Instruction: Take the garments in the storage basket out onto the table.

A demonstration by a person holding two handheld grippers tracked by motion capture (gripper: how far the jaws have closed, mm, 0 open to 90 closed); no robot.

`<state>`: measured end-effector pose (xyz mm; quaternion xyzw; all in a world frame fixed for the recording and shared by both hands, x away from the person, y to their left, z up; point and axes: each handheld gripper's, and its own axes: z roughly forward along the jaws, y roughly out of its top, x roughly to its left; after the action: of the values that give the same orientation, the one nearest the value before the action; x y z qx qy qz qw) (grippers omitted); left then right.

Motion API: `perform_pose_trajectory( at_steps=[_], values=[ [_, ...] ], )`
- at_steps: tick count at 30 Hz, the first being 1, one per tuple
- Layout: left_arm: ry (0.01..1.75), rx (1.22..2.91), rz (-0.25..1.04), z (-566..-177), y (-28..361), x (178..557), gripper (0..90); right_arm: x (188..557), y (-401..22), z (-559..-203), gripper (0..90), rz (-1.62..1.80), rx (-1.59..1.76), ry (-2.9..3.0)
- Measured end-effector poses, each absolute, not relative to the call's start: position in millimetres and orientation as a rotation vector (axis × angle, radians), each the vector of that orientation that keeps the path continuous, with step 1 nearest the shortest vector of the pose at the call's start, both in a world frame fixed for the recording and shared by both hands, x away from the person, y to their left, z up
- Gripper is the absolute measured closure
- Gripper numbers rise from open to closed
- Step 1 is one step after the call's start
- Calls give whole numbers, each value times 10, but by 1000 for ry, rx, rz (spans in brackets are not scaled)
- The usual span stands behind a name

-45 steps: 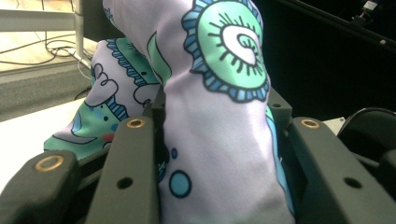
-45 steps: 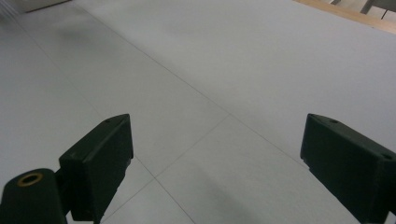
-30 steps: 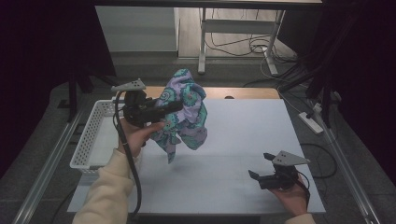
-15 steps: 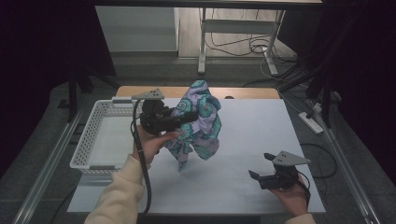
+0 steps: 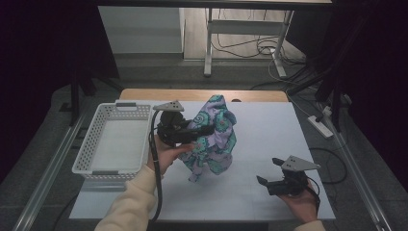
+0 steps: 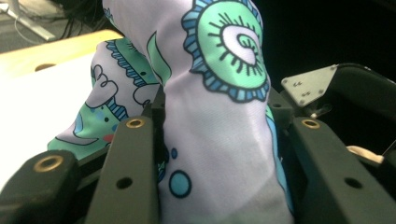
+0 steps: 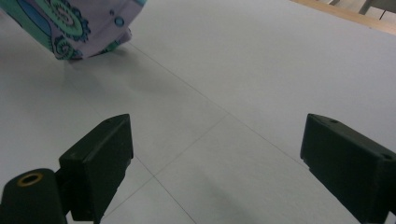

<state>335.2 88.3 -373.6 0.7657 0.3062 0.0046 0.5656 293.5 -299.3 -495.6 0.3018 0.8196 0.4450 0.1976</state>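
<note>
Smooth printed cloth, matt table

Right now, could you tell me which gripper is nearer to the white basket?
Left. The left gripper holds the patterned cloth just beside the white basket. The right gripper rests open at the table's far side, well away from it.
</note>
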Motion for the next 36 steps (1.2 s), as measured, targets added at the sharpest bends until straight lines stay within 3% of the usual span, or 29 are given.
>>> perform_pose_trajectory(
  at_steps=[36],
  values=[
    [783, 1930, -59, -4399, 536, 3559, 582, 2942, -2989, -4968, 96, 1241, 845, 2299]
  ],
)
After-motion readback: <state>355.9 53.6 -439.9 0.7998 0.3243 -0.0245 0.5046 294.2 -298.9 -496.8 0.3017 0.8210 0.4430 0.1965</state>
